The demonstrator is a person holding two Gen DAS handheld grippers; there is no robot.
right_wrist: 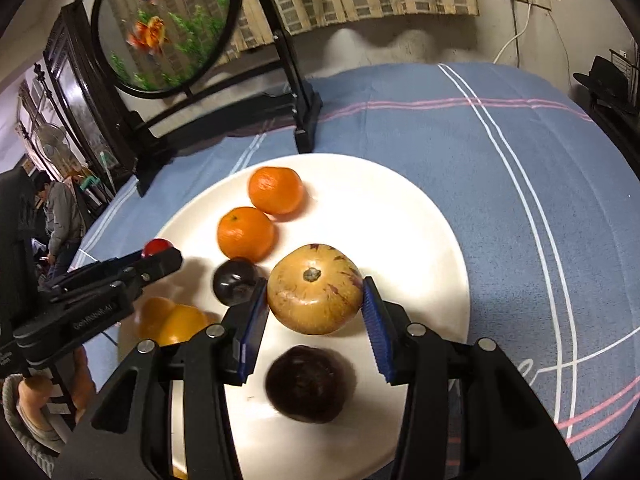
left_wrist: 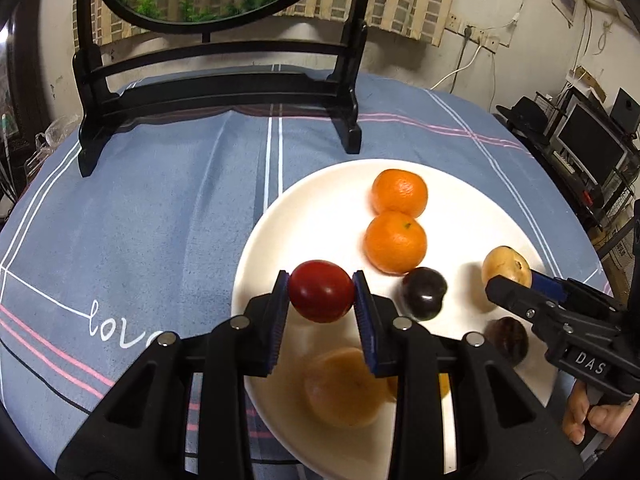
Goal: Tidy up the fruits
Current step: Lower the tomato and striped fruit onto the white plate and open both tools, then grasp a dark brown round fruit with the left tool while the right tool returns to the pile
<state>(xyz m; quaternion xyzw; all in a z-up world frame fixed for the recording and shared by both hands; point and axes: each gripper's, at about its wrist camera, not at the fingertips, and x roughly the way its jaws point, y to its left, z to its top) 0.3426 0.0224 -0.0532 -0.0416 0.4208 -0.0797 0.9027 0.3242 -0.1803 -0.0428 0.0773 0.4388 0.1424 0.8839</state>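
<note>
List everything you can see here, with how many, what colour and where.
plate: one, white, on the tablecloth
oranges: two, orange, side by side at the plate's far side
red fruit: one, held over the plate's left edge
tan fruit: one, yellow-brown, mid-plate
dark plum: one, purple-black, beside the near orange
dark round fruit: one, blurred, near side of plate
blurred orange-yellow fruits: number unclear, plate's near left
tablecloth: one, blue with stripes
fish screen: one, black stand, table's far side
left gripper: shut on red fruit
right gripper: around tan fruit

Left claw (left_wrist: pixel 321 295) and right claw (right_wrist: pixel 315 294) each clamp something between their pads.
</note>
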